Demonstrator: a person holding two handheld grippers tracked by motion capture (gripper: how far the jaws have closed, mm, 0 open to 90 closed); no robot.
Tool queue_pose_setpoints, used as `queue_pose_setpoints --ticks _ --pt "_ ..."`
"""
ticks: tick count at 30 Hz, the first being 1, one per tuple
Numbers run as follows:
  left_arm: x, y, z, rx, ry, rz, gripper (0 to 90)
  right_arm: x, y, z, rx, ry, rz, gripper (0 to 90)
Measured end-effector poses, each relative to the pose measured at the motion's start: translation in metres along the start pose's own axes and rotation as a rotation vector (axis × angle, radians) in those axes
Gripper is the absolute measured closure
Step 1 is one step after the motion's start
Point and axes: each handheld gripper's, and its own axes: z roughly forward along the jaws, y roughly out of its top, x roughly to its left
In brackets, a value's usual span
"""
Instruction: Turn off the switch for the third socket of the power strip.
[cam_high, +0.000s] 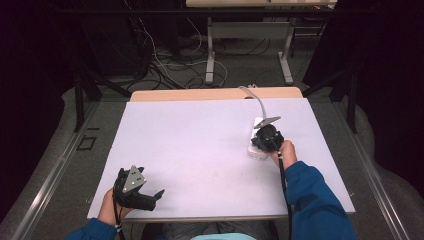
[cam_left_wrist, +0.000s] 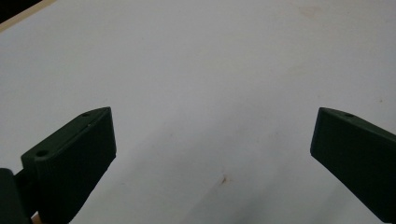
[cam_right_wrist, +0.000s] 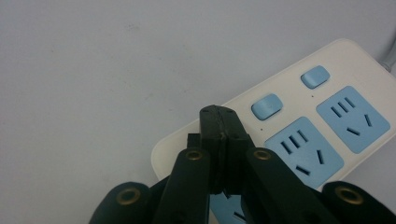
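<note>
The left gripper (cam_high: 159, 194) is resting with its jaws spread wide and empty over the white table (cam_high: 200, 150), well to the left of the power strip (cam_right_wrist: 299, 135). The right gripper (cam_right_wrist: 219, 112) is hovering over the strip's near end with its jaws pressed together on nothing. Judging loosely, it is probably lining up on a blue switch (cam_right_wrist: 266, 106), so the next move calls for a short, steady press.
</note>
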Motion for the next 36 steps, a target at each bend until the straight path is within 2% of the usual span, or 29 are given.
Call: queue_pose_setpoints --ticks 1,7,9,16,18,19,20,29,36 --pt "0.0000 0.0000 0.0000 -0.001 -0.001 -0.001 0.1 0.0010 -0.0001 -0.0001 0.001 -0.002 0.015 90.0" --pt "-0.0006 -0.0002 0.0004 0.002 -0.005 0.001 0.1 0.0022 -0.0011 0.0000 -0.012 -0.015 -0.005 90.0" --pt "-0.0002 0.0003 -0.0003 0.005 0.004 0.012 0.1 0.0018 -0.0015 -0.0006 -0.003 -0.013 -0.001 90.0" --pt "-0.0004 0.0001 0.0000 0.002 0.000 0.004 0.1 0.0038 -0.0010 -0.0002 -0.004 -0.017 0.002 90.0" --pt "0.0002 0.0002 0.0002 0.000 0.004 0.011 0.1 0.0035 -0.0010 -0.0003 -0.004 -0.016 -0.009 90.0" --pt "-0.0005 0.0000 0.0004 0.002 -0.004 0.001 0.1 0.0024 -0.0008 -0.0002 -0.005 -0.015 -0.026 90.0" --pt "-0.0007 0.0002 0.0001 0.004 -0.004 0.003 0.1 0.0038 -0.0009 -0.0003 -0.003 -0.018 -0.010 90.0" --pt "-0.0006 0.0000 -0.0003 -0.002 -0.001 0.001 0.1 0.0035 -0.0010 -0.0003 -0.003 -0.018 -0.014 90.0" --pt "-0.0004 0.0001 -0.0004 -0.002 0.002 -0.001 0.1 0.0035 -0.0013 0.0001 -0.006 -0.018 0.005 90.0"
